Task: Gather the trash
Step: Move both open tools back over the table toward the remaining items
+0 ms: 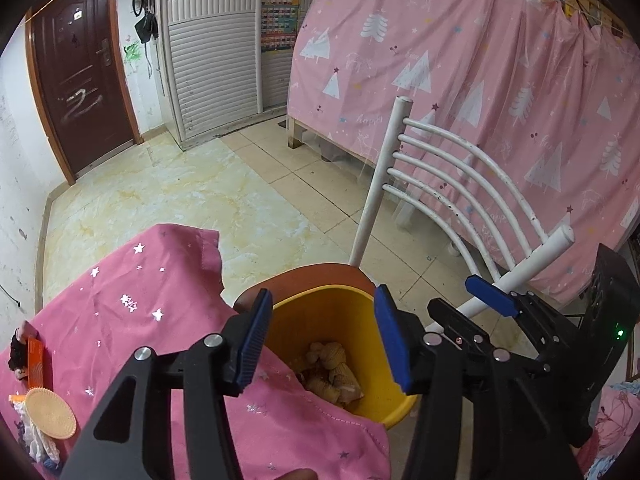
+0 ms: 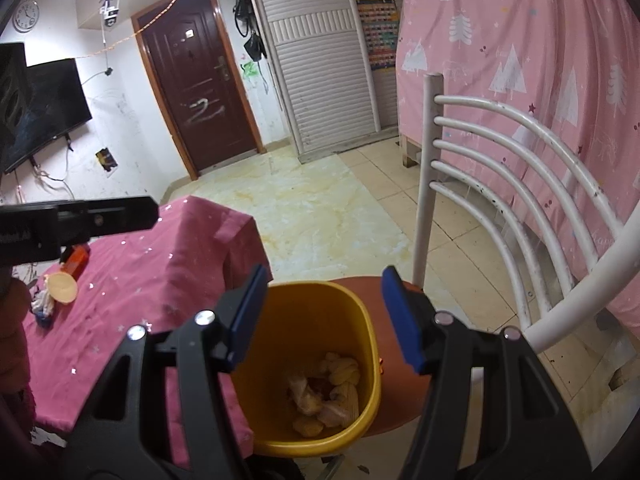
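Left wrist view showed the table (image 1: 120, 280) at the left, draped in a pink star-printed cloth, with a few leftovers at its far-left edge: a round yellow lid (image 1: 50, 412), an orange packet (image 1: 37, 360) and something dark and fuzzy (image 1: 18, 350) that the blur would not let me name. Just right of the table sat the yellow bin (image 1: 332, 308) on the brown seat of a white chair (image 1: 460, 176). The bin stood upright, its long axis vertical and its mouth facing up, and the crumpled trash (image 1: 332, 372) lay in a heap on its bottom, pointing no particular way.

The left hand-held gripper (image 1: 326, 342) hung over the bin mouth with its jaws parted and nothing between them. To its right, the right hand-held gripper (image 1: 460, 304) also stood open and empty; its own view confirmed that, the blue pads (image 2: 248, 316) spread either side of the bin (image 2: 308, 308) with only the trash (image 2: 324, 388) visible below.

What could go wrong from here, as I judged it: the bin rested on a chair seat rather than the floor, touching or nearly touching the hanging cloth, so a finger catching its rim or dragging the cloth could tip it and spill the load. The two tools were also close together above one small opening and could knock each other. The pieces remaining on the table looked small and light, so a hurried pinch might push them off the far-left edge.
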